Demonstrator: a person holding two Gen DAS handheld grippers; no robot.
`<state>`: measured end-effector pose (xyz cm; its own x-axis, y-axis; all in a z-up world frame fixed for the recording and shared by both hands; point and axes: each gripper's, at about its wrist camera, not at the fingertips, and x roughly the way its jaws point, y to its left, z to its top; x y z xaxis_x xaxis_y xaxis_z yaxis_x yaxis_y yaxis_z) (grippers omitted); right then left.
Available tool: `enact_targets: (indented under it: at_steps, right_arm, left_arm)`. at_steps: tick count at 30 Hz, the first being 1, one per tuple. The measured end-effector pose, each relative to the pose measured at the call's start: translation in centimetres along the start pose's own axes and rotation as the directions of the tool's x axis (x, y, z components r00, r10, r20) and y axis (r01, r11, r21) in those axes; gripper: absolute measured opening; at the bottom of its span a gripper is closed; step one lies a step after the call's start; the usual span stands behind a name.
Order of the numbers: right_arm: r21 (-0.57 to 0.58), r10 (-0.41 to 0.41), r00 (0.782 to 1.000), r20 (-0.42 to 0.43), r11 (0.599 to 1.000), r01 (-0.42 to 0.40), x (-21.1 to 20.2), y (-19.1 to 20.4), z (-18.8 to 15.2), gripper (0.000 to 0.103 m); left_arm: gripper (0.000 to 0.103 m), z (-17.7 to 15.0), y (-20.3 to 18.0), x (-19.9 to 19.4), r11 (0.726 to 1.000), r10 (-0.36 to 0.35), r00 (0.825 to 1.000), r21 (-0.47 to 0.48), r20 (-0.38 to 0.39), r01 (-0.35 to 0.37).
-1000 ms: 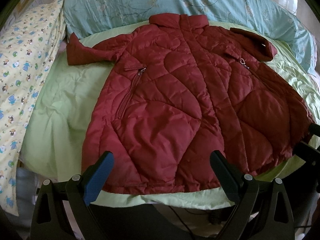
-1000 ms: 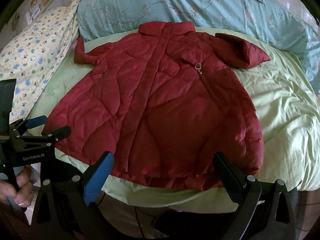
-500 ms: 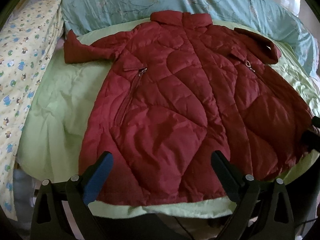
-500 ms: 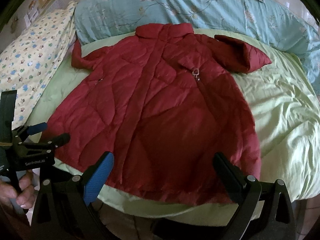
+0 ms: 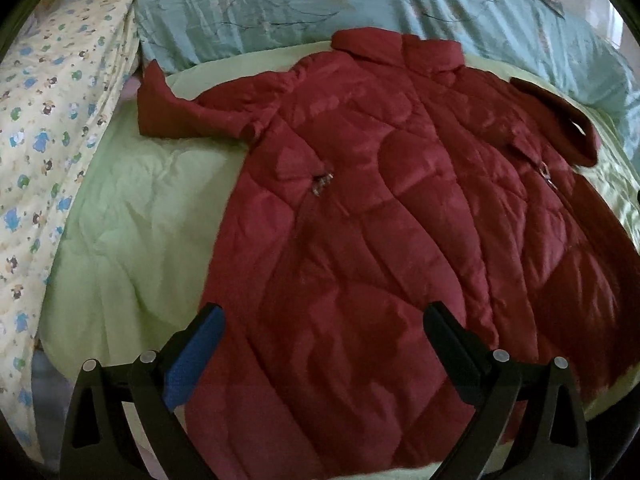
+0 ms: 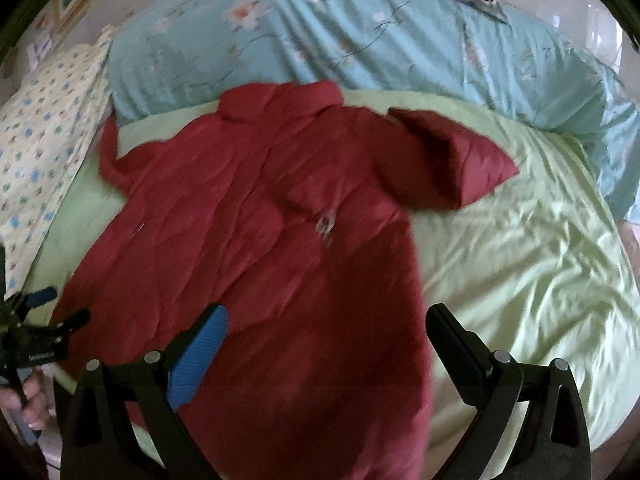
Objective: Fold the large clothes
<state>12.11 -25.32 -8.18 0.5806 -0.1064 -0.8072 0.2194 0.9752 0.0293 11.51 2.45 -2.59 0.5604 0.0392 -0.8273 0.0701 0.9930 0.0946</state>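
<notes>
On the bed's green sheet (image 5: 132, 216) lies a big red coat (image 5: 380, 240), spread flat with its collar up by the blue quilt (image 6: 400, 44). One sleeve (image 5: 188, 116) sticks out toward the spotty pillow (image 5: 44, 128), and the other sleeve (image 6: 448, 164) is bent back over itself. The left hand-held gripper (image 5: 322, 334) hangs over the coat's bottom edge with its jaws wide apart, holding nothing. The right hand-held gripper (image 6: 326, 336) is the same, wide apart and empty. Folding looks like it has not started. Next, each one probably needs to go down and pinch a part of the coat, maybe a sleeve or a side, to fold it in.
</notes>
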Motion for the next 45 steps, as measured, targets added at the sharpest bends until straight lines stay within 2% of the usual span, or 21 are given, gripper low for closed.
enact_targets:
  at_steps: [8,15,18,21,26,27,28,29,30,31,33,34,38,40,42,45]
  right_arm:
    - [0.051,-0.052,0.999,-0.012,0.997,0.052,4.6,-5.0,5.8,0.1]
    - [0.076,-0.154,0.988,-0.011,0.985,0.154,9.3,-8.8,10.9,0.097]
    - [0.072,-0.204,0.979,-0.015,0.976,0.205,11.7,-10.0,13.1,0.093]
    - [0.08,-0.229,0.972,-0.044,0.969,0.232,14.3,-11.3,14.8,0.083]
    - [0.054,-0.295,0.953,-0.073,0.953,0.299,18.4,-12.7,17.2,0.078]
    - [0.053,-0.29,0.953,-0.085,0.954,0.295,19.2,-12.9,17.4,0.072]
    - [0.057,-0.28,0.955,-0.097,0.957,0.286,19.7,-13.1,17.6,0.051]
    - [0.07,-0.269,0.957,-0.11,0.958,0.278,19.7,-13.3,17.7,0.04]
    - [0.088,-0.257,0.961,-0.099,0.96,0.266,19.4,-13.2,17.8,0.024]
    - [0.107,-0.244,0.967,-0.068,0.962,0.25,18.6,-12.8,17.9,0.018]
    - [0.122,-0.203,0.979,-0.008,0.972,0.202,16.7,-11.7,18.0,0.016]
    - [0.128,-0.154,0.988,0.031,0.98,0.149,15.5,-10.8,17.9,0.016]
    - [0.086,-0.016,0.994,0.109,0.996,0.006,13.0,-6.8,18.1,0.015]
    - [0.06,0.059,0.99,0.131,0.996,-0.067,12.3,-4.4,17.9,0.015]
    - [0.028,0.163,0.976,0.147,0.985,-0.169,12.0,-1.6,17.6,0.015]
    - [-0.084,0.272,0.952,0.139,0.961,-0.263,12.6,3.3,16.8,0.015]
  left_arm:
    - [0.101,2.4,0.5,2.0,1.0,0.005,1.0,-0.026,-0.021,-0.006]
    - [0.101,4.1,0.8,3.1,0.999,0.005,0.999,-0.034,-0.034,-0.006]
    - [0.101,4.9,0.9,4.0,0.999,-0.001,0.999,-0.042,-0.052,-0.001]
    - [0.101,5.7,0.8,4.9,0.999,-0.007,0.998,-0.043,-0.067,0.004]
    - [0.101,6.8,0.5,6.4,0.999,-0.012,0.997,-0.035,-0.081,0.009]
    - [0.101,7.0,0.5,6.6,0.999,-0.011,0.997,-0.034,-0.08,0.008]
    - [0.101,7.2,0.5,6.8,0.999,-0.008,0.997,-0.034,-0.08,0.006]
    - [0.101,7.3,0.5,7.1,0.999,-0.01,0.997,-0.036,-0.081,0.007]
    - [0.101,7.5,0.6,7.3,0.999,-0.013,0.997,-0.041,-0.079,0.009]
    - [0.101,7.6,0.7,7.5,0.999,-0.016,0.997,-0.045,-0.077,0.012]
    - [0.101,7.8,0.9,8.1,0.998,-0.029,0.996,-0.058,-0.082,0.024]
    - [0.101,7.9,1.1,8.4,0.997,-0.044,0.995,-0.066,-0.086,0.038]
    - [0.101,8.4,1.5,9.2,0.992,-0.091,0.992,-0.093,-0.087,0.083]
    - [0.101,8.7,1.9,9.4,0.988,-0.118,0.989,-0.108,-0.086,0.108]
    - [0.101,9.0,2.5,9.5,0.981,-0.158,0.984,-0.129,-0.077,0.148]
    - [0.101,9.4,3.6,9.8,0.965,-0.219,0.974,-0.161,-0.06,0.207]
